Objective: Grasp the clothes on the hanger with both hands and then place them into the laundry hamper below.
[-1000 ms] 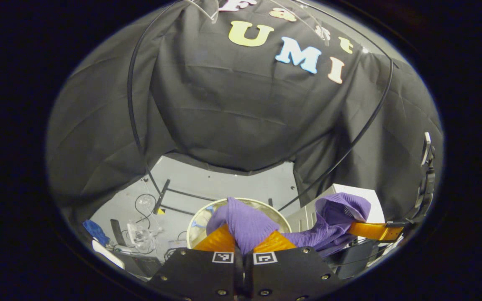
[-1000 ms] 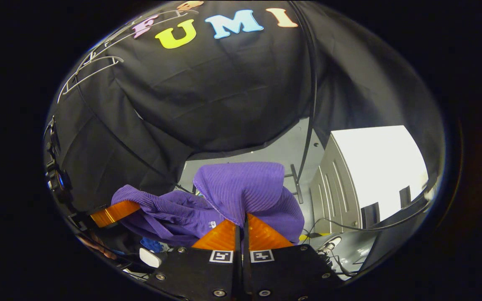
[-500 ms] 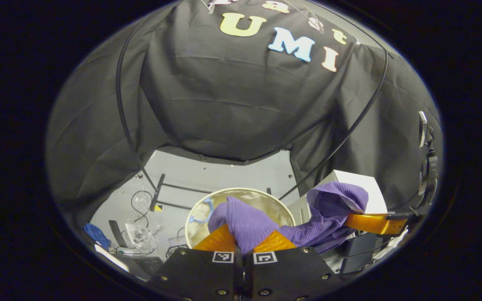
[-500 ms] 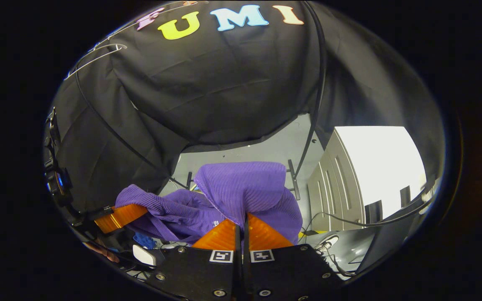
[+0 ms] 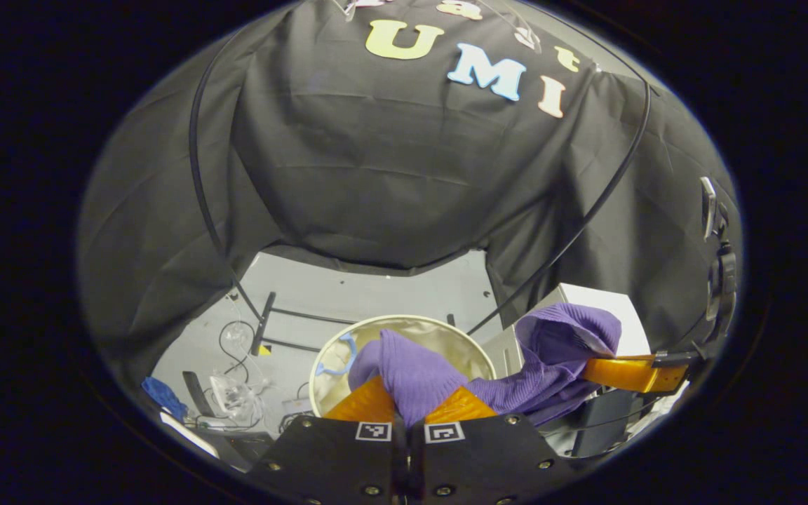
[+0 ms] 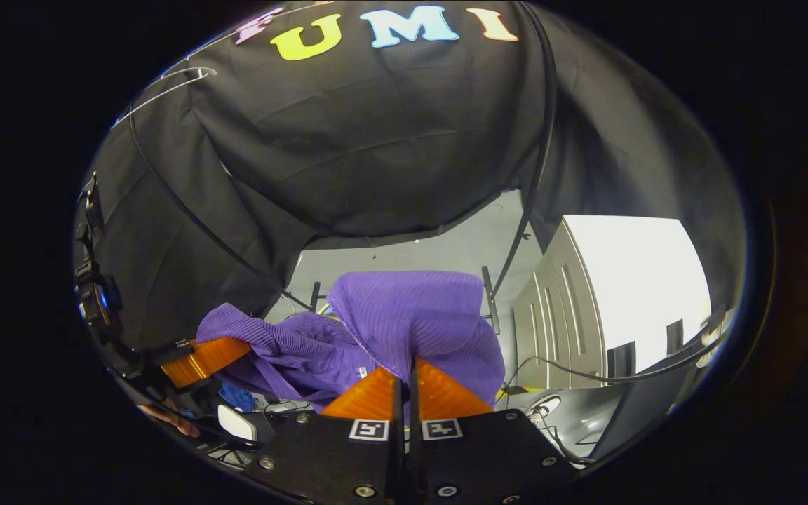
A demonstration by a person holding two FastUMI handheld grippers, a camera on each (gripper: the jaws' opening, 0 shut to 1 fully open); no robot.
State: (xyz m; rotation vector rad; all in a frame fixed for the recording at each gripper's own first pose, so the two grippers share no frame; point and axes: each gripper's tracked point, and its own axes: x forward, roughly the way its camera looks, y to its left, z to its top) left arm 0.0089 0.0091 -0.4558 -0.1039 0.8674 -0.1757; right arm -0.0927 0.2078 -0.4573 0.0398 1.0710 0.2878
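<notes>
Grey floor (image 5: 376, 291) spreads ahead of the left gripper (image 5: 409, 403), littered at its left with cables (image 5: 236, 344); its orange fingers pinch the purple garment (image 5: 414, 375) directly over the round cream hamper (image 5: 446, 333). Further right, the right gripper (image 6: 407, 386) clamps another fold of that cloth, a white cabinet (image 6: 614, 280) beside it

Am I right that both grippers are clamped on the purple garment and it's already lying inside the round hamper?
Not quite. Both the left gripper and the right gripper are clamped on the purple garment, but it isn't in the hamper yet. The left gripper view shows it held up between the grippers, with the hamper's cream lining open below.
</notes>
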